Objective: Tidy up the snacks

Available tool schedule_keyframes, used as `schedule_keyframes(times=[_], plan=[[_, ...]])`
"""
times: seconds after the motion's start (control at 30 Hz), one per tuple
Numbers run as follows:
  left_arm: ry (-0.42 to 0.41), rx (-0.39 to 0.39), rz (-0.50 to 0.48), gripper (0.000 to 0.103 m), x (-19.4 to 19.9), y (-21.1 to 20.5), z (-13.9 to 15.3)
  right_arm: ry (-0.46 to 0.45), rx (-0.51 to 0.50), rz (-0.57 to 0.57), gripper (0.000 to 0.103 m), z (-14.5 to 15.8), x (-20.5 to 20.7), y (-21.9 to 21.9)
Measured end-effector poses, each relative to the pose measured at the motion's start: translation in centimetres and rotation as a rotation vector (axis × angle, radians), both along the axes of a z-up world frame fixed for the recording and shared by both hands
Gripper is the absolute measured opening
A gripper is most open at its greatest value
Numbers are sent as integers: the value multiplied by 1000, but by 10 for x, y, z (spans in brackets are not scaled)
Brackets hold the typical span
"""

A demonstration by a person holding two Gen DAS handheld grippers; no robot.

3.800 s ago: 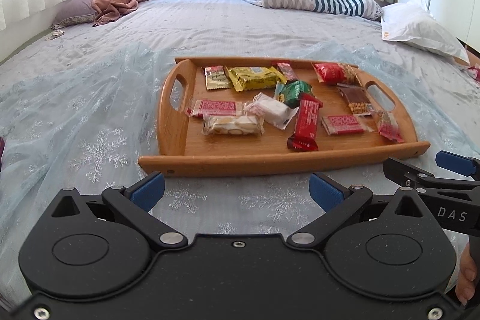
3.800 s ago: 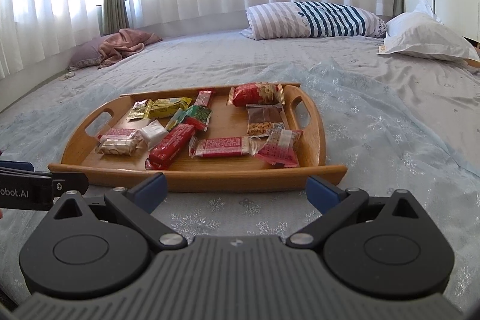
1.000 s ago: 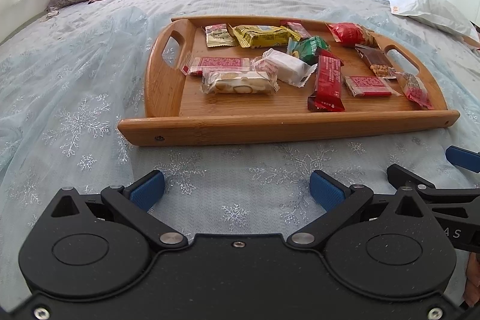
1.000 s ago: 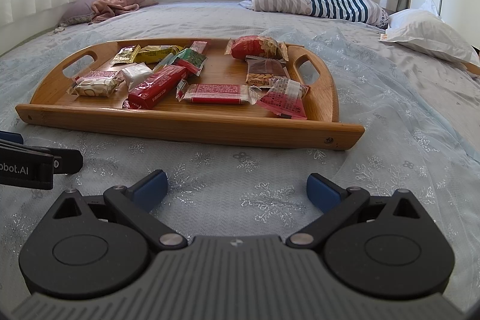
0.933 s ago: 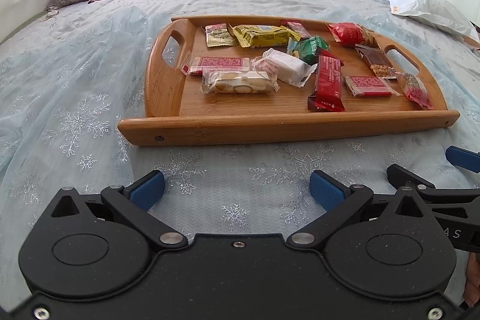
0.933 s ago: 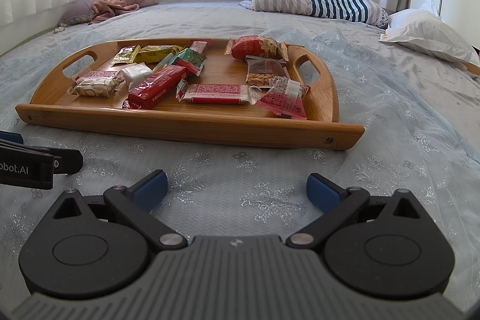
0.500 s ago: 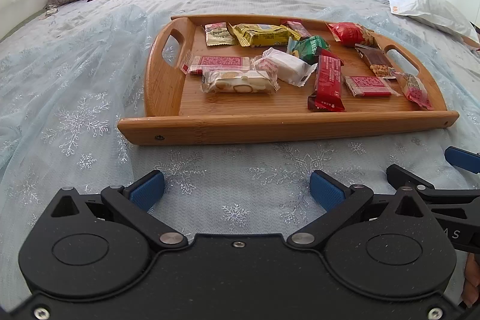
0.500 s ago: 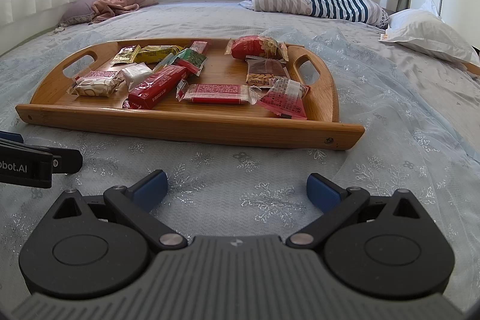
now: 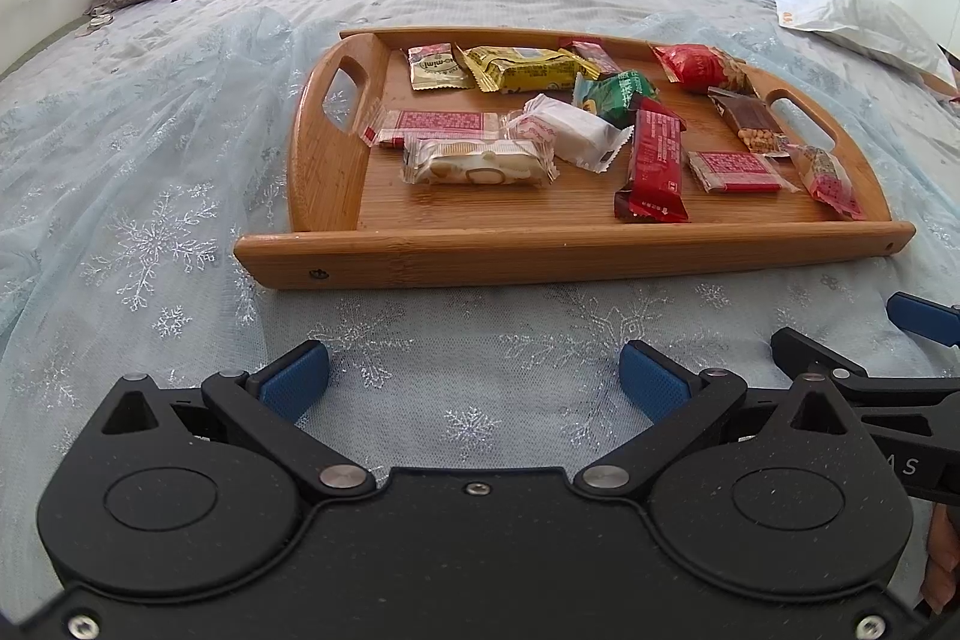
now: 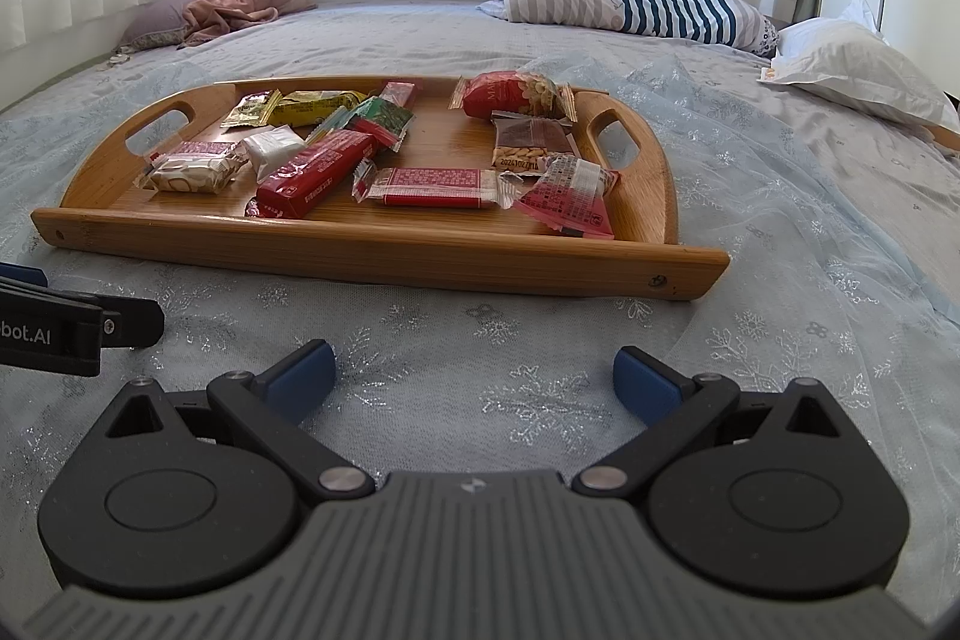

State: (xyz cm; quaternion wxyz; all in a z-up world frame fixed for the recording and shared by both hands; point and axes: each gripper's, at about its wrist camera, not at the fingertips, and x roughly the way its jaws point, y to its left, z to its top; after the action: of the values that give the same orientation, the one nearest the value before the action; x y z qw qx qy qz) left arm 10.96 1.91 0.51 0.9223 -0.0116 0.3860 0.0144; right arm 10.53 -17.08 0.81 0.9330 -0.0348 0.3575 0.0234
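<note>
One wooden tray (image 9: 336,172) on the bed (image 9: 150,160) carries eleven wrapped snacks (image 9: 477,162). The right gripper (image 10: 473,370) is cut off at the left view's edge. Both it and the left gripper (image 9: 474,379) hover level before the tray, jaws spread and empty.

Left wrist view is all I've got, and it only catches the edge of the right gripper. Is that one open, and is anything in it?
Observer: The right gripper is open, with only the snowflake bedspread between its blue pads.
Operator: The peanut bar by the tray's right handle, is there any print on its near end?
Observer: Yes. The peanut bar carries a dark date code across its clear near end, facing the right wrist camera.
Operator: Is it touching anything?
Observer: Its far end tucks under the red nut bag.
</note>
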Motion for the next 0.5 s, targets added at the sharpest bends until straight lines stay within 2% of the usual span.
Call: schedule_keyframes(times=[0.5], plan=[[-8, -2, 10, 103, -4, -1, 0, 0, 0, 0, 103, 0, 0, 0]])
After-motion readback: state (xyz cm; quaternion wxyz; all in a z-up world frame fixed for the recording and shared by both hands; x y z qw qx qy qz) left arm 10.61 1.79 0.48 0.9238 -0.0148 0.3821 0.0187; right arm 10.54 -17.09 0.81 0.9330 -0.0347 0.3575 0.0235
